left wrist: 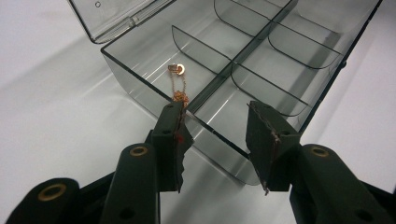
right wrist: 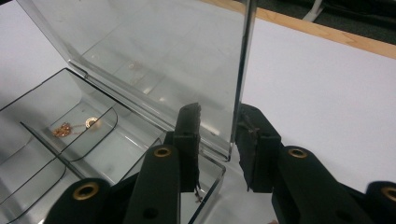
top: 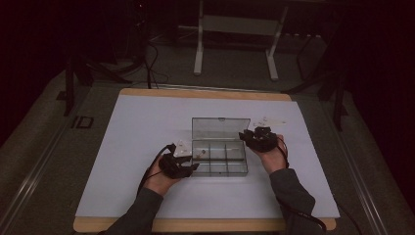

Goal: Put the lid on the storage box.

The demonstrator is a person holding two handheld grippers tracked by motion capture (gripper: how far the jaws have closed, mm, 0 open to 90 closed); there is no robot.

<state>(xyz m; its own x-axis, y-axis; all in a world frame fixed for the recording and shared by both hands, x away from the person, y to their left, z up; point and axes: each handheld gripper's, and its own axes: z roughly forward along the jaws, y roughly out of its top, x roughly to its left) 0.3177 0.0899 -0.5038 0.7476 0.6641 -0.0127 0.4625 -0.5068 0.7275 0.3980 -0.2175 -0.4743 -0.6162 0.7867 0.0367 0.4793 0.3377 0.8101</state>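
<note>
writing: none that can be read on the box, the chain or the claws.
left claw (left wrist: pixel 215 140): black, matt jaws with chipped pad edges and brass-coloured rivets; released, jaws standing apart over the near left corner of the box, pressing on nothing.
chain (left wrist: pixel 179 88): thin, gold-coloured, with a small round clasp at its end; it lies in the box's near left compartment and drapes over the wall, touching the left claw's left pad.
box (top: pixel 219 157): clear smoky plastic, rectangular, with curved dividers making small compartments; it sits mid-bench on the white sheet.
lid (right wrist: pixel 154 60): clear, flat, hinged, standing upright at the back of the box.
right claw (right wrist: pixel 218 140): same black build; jaws straddle the lid's side edge, whether the pads press it i cannot tell.
bench (top: pixel 147 122): white smooth top, pale wood rim.
</note>
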